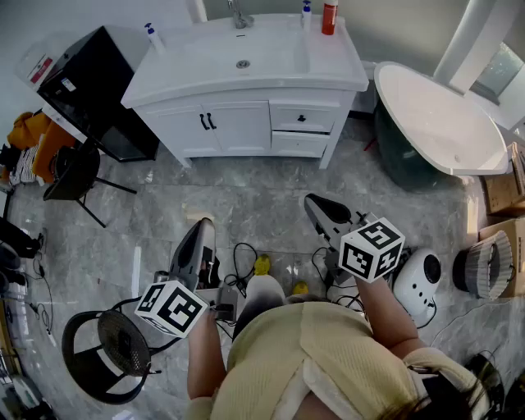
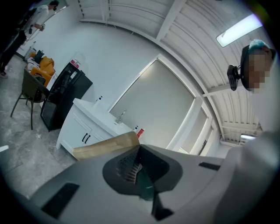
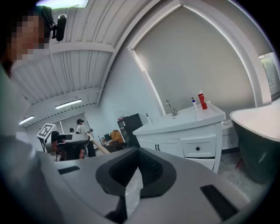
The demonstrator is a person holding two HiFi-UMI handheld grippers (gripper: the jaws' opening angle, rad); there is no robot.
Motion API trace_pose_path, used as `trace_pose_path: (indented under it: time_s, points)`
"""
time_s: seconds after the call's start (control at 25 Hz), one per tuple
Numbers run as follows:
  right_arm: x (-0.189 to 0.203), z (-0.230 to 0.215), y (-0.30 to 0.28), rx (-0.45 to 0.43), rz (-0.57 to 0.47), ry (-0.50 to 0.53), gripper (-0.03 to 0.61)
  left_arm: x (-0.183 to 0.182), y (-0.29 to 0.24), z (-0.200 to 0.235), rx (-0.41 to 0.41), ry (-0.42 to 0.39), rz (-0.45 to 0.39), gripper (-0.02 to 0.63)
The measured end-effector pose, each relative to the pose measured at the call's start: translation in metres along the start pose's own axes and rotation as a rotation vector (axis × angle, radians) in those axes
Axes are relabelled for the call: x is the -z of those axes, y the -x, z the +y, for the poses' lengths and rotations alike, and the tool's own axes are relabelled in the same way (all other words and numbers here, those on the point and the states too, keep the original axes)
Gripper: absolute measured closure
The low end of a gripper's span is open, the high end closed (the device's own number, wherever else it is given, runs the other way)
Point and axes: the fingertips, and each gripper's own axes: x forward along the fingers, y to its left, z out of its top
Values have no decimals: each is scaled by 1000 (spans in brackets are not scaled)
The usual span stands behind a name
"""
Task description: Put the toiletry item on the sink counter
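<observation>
We see the person's left forearm point(image 1: 205, 361) and right forearm point(image 1: 387, 316) reach forward from the body at 6 o'clock in the head view. Each gripper is nearly level, tipped a little down toward the counter point(image 1: 213, 64) at 12 o'clock. The left gripper point(image 1: 203, 228) sits at 7 o'clock and the right gripper point(image 1: 317, 203) at 5 o'clock, both over the floor point(image 1: 262, 184) and well apart from the counter. From the head view alone we cannot make out anything held. The left gripper view shows its jaws clamped on a flat tan item point(image 2: 105, 146) that sticks out toward 10 o'clock, with the counter beyond it. The right gripper view confirms this: at 9 o'clock the item pokes out of the left gripper. It also shows the right jaws together with nothing between them, and a tub point(image 3: 258, 131) at 3 o'clock. A red bottle point(image 1: 329, 16) stands on the counter's back edge.
</observation>
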Motion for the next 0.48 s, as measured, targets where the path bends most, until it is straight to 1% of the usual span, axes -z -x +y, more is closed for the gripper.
trace_pose_path:
  time_s: [0.32, 0.48]
  points:
    - [-1, -5, 4, -1, 3, -4, 552, 3, -4, -7, 5, -2, 4, 578]
    - [-3, -8, 7, -14, -14, -21, 551, 8, -7, -10, 6, -3, 7, 578]
